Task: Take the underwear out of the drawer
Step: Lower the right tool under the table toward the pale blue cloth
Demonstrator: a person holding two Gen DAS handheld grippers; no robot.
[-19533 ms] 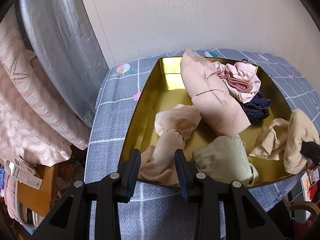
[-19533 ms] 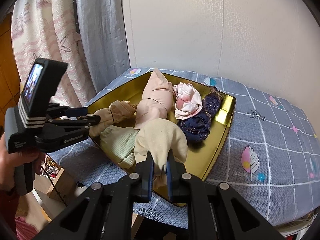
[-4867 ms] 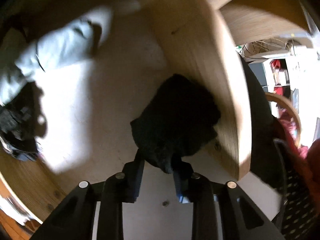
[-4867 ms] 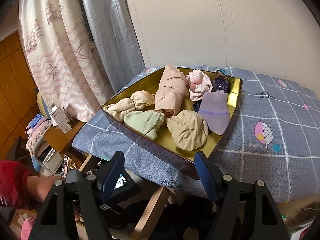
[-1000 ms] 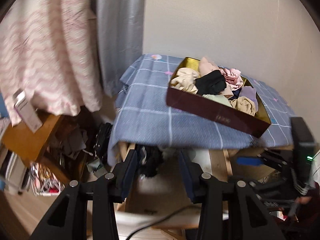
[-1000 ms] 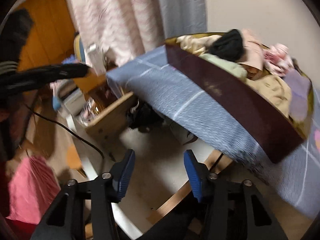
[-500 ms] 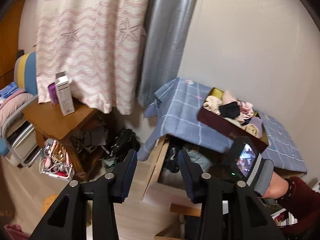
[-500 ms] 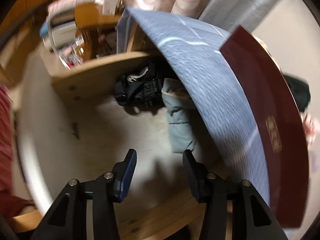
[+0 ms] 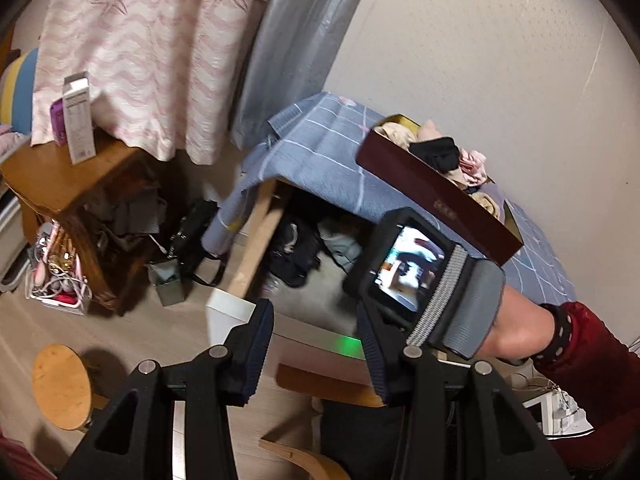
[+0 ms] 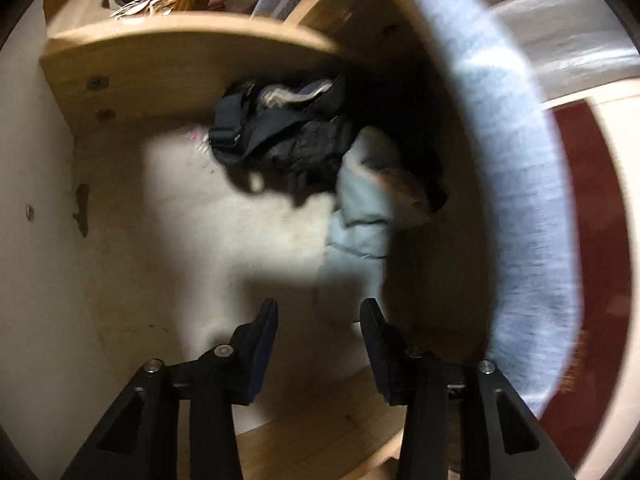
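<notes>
In the right wrist view the wooden drawer point(image 10: 120, 64) lies open with a pale floor. At its back sit a black bundle of underwear point(image 10: 288, 136) and a pale blue-grey piece point(image 10: 360, 208). My right gripper point(image 10: 318, 320) hangs open over the drawer floor, short of the pale piece, holding nothing. In the left wrist view my left gripper point(image 9: 316, 320) is open and empty, well back from the table. The right tool's camera back point(image 9: 412, 268) and a hand in a red sleeve point(image 9: 580, 344) reach toward the drawer under the table. A dark red tray point(image 9: 436, 196) on the table holds several underwear pieces.
A blue checked cloth point(image 9: 316, 160) hangs over the table edge above the drawer. A wooden side table point(image 9: 60, 172) with a white box point(image 9: 78, 120), a cluttered shelf, pink curtains and a round wooden stool point(image 9: 60, 384) stand to the left. A dark bag point(image 9: 196, 236) lies on the floor.
My right gripper has moved in closer over the drawer, toward the black and pale pieces. My left gripper has stayed back, open, with the view shifted only slightly.
</notes>
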